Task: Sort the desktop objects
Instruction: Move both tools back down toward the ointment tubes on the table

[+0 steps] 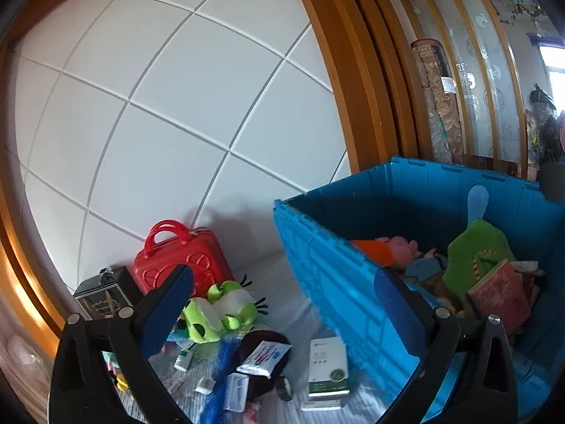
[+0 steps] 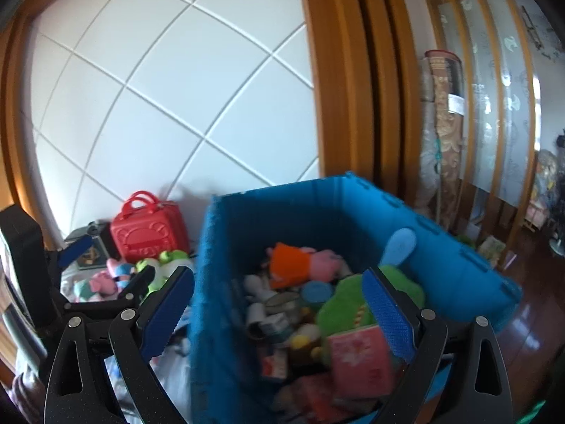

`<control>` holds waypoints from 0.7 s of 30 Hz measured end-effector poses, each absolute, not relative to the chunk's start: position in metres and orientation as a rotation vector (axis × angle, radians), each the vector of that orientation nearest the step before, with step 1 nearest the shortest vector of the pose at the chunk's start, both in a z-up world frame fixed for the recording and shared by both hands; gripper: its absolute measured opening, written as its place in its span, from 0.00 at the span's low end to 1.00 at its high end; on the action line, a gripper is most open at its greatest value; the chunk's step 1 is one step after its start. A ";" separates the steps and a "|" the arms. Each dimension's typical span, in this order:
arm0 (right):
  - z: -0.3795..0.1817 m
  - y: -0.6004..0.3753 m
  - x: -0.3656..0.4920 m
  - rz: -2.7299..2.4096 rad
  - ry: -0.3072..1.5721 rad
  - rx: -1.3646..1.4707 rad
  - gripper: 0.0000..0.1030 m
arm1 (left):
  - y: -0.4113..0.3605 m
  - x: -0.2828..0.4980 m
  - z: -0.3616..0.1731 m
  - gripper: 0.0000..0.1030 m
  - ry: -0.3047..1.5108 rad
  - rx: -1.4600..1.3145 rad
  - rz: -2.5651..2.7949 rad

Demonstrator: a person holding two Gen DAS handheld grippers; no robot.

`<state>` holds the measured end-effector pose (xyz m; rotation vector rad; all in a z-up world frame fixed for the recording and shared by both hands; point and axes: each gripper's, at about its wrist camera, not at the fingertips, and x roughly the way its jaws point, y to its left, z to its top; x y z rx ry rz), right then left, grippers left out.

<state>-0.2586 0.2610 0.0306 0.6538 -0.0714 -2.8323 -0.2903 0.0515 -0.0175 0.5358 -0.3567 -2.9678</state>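
A blue plastic bin (image 1: 339,282) stands on the white desktop, holding plush toys, a green cloth and a pink book; it also shows in the right wrist view (image 2: 226,318). My left gripper (image 1: 282,311) is open and empty, above the bin's left wall and the loose items beside it. My right gripper (image 2: 279,304) is open and empty, hovering over the bin's contents. Left of the bin lie a green frog plush (image 1: 219,311), a white and green box (image 1: 326,367), small packets and a dark round thing (image 1: 261,360). The left gripper also shows in the right wrist view (image 2: 106,258).
A red toy suitcase (image 1: 176,258) and a small black box (image 1: 102,296) stand against the white tiled wall (image 1: 159,106). Pink and blue plush toys (image 2: 106,282) lie near them. A wooden door frame (image 1: 353,88) and a rolled carpet (image 1: 441,106) stand behind the bin.
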 end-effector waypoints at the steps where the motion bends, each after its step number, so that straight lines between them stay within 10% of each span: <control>1: 0.029 0.251 -0.256 -2.812 -0.075 0.648 0.94 | 0.036 -0.287 -0.022 1.00 -0.358 0.544 -2.961; 21: -0.130 0.017 -0.272 -2.584 0.080 1.068 0.94 | -0.167 -0.237 -0.191 1.00 -0.413 0.952 -2.957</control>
